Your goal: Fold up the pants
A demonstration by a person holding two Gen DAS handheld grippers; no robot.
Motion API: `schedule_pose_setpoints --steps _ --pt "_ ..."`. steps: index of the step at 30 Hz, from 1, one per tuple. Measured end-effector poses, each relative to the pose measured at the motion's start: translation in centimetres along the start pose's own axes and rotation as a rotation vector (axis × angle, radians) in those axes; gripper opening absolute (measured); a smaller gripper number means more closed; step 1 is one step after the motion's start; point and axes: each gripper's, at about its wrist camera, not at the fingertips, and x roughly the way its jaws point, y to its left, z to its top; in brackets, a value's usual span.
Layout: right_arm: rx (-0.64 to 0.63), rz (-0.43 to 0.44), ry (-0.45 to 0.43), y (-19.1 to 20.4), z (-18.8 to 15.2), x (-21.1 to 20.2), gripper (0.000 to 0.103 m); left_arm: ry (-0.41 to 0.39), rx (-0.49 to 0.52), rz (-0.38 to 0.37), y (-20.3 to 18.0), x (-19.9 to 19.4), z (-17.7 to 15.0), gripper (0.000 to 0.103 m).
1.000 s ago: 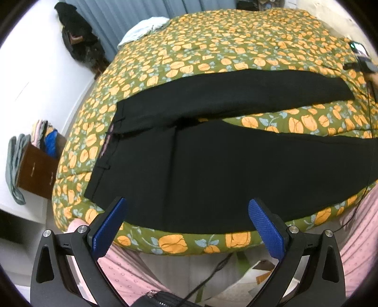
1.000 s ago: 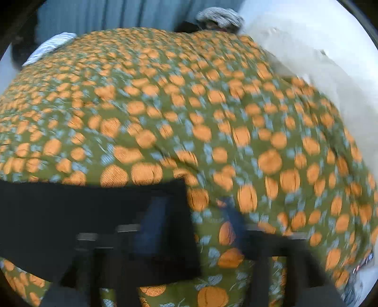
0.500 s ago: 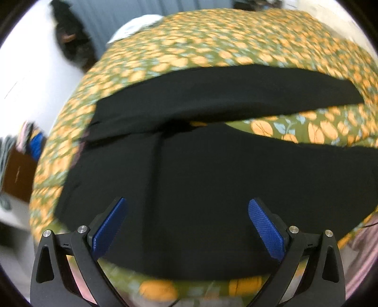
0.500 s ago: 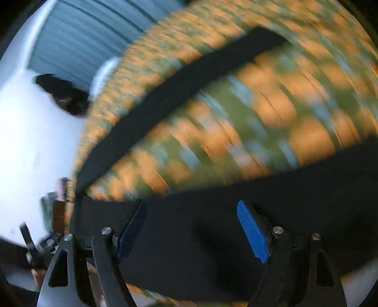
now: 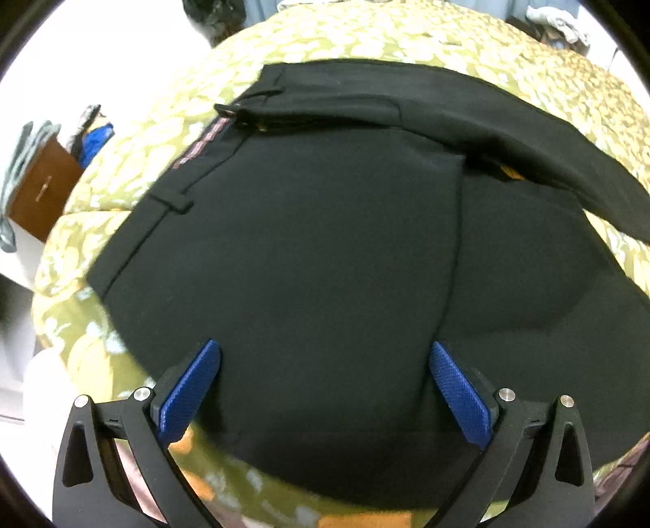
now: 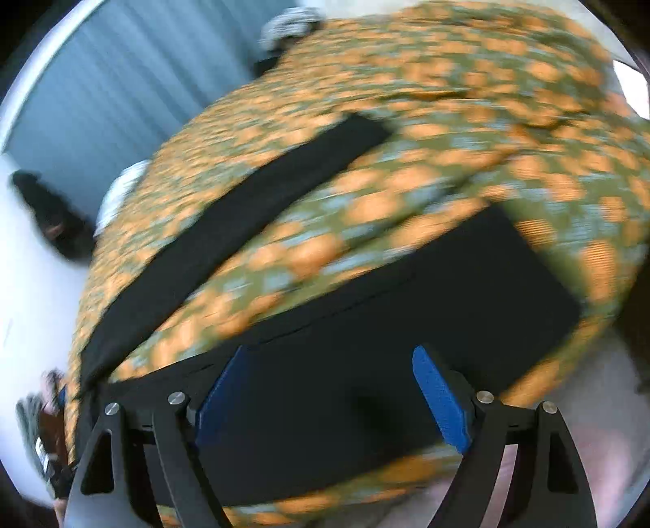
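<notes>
Black pants [image 5: 325,227] lie spread flat on a bed with an olive and orange flowered cover [image 5: 406,36]. In the left wrist view the waistband with its belt loops runs up the left, and the far leg stretches off to the right. My left gripper [image 5: 325,390] hovers open over the seat near the front edge, with nothing pinched. In the blurred right wrist view the two legs fan apart; my right gripper [image 6: 329,390] hangs above the near leg [image 6: 386,325], its jaws opening, pads apart and off the cloth.
A brown box [image 5: 36,191] with clothes piled on it stands on the floor to the left of the bed. A dark bundle [image 6: 48,219] lies against the white wall. Grey-blue curtains [image 6: 142,73] hang behind the bed. Pink fabric shows below the front edge.
My left gripper has dropped closer to the pants and shifted toward the waistband. The right gripper has swung from the leg's hem end to face along both legs.
</notes>
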Motion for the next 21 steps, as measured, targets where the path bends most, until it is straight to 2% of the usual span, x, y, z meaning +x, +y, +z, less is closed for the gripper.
schedule_pose_setpoints --steps 3,6,9,12,15,17,19,20,21 --pt "-0.120 0.092 0.047 6.2 -3.1 3.5 0.084 -0.040 0.026 -0.016 -0.5 -1.7 -0.5 0.102" --pt "-0.247 0.074 0.104 9.5 -5.6 6.5 0.084 -0.094 0.057 -0.029 -0.9 -2.8 0.9 0.102" --pt "-0.294 0.046 0.166 9.9 -7.2 8.5 0.084 -0.143 0.042 -0.031 -0.4 -3.1 4.4 0.102" --pt "-0.359 0.031 0.164 9.8 -8.5 9.0 0.090 -0.190 0.024 -0.032 -0.4 -2.2 8.5 0.102" --pt "-0.409 0.017 0.163 9.9 -9.1 9.7 0.100 -0.192 0.060 0.043 -1.3 1.2 12.1 0.102" --pt "-0.435 -0.008 0.156 10.5 -9.3 10.0 0.103 -0.175 0.082 0.133 -1.8 4.1 13.6 0.103" --pt "-0.440 -0.029 0.146 10.7 -9.5 10.2 0.103 -0.156 0.039 0.262 -0.9 6.7 14.2 0.103" --pt "-0.433 -0.027 0.141 10.6 -9.5 10.2 0.103 -0.142 0.005 0.267 -0.1 7.4 14.3 0.103" --pt "-0.426 -0.020 0.136 10.4 -9.5 10.2 0.103 -0.127 -0.053 0.225 1.2 7.7 14.3 0.103"
